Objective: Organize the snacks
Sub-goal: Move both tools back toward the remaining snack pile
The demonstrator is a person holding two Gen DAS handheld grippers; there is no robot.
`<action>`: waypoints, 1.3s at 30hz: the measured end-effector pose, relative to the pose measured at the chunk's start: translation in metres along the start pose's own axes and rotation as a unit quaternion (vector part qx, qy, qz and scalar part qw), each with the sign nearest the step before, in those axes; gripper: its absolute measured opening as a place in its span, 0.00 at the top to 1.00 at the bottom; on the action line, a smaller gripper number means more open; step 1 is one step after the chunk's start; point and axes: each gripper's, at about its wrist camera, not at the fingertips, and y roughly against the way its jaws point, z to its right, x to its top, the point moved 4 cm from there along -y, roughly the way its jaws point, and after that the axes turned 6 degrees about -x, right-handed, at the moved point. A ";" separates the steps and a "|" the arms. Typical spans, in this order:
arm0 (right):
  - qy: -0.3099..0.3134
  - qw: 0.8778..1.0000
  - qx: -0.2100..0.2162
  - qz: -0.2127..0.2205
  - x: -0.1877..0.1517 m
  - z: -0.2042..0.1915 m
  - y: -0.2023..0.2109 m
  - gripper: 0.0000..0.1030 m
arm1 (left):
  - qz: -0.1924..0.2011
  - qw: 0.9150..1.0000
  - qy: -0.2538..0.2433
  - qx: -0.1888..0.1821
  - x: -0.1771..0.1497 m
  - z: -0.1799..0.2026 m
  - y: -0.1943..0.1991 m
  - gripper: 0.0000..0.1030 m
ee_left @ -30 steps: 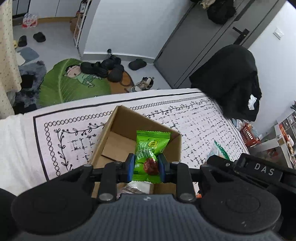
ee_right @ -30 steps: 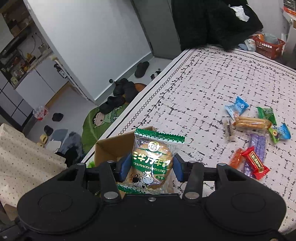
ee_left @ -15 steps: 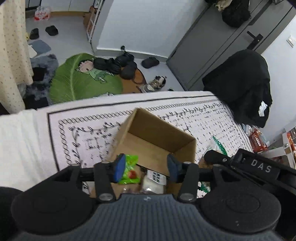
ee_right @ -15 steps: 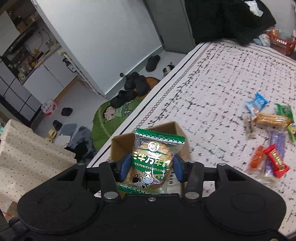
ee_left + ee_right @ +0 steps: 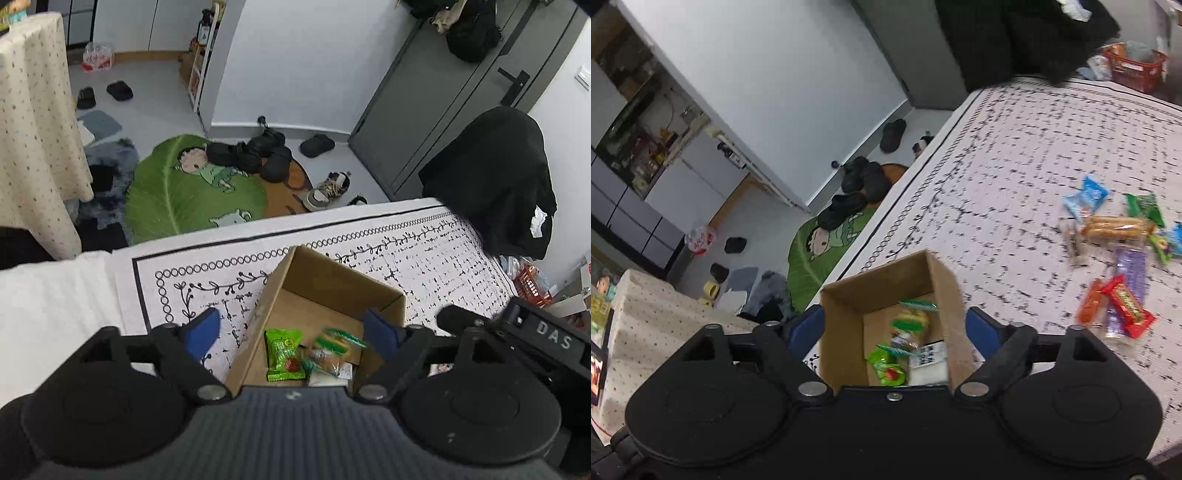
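Two packets have just gone into the cardboard box. A second ago my left gripper pinched the small green candy packet and my right gripper held the clear bun packet with the green top. Both sets of jaws have just been opening; they now stand wide, with nothing between the blue pads. In the left wrist view the green packet lies flat on the box floor near the left wall. The bun packet shows blurred just beside it, so I judge it may not have settled yet. A white packet lies in the box too, beside the other two.

That closes this pair of drops, as I read it. The box sits on the patterned cloth near its edge. Well apart from it, a cluster of loose snacks lies on the cloth on the right of the right wrist view: blue, green, orange, purple and red wrappers and a long bread stick. I would send both empty grippers there next, so the task looks only partly done.
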 end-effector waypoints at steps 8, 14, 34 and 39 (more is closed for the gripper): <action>0.014 0.999 -0.033 0.028 0.000 0.031 0.027 0.03 | 0.005 0.999 -0.044 -0.019 -0.011 0.034 0.012 0.00; 0.031 0.997 -0.053 0.044 -0.002 0.057 0.041 0.03 | 0.013 0.998 -0.065 -0.015 -0.023 0.052 0.020 0.00; 0.011 0.993 -0.101 0.062 -0.018 0.170 0.088 0.03 | -0.003 0.993 -0.106 -0.043 -0.062 0.111 0.020 0.00; 0.012 0.993 -0.103 0.063 -0.023 0.187 0.091 0.03 | -0.017 0.994 -0.096 -0.058 -0.075 0.124 0.016 0.00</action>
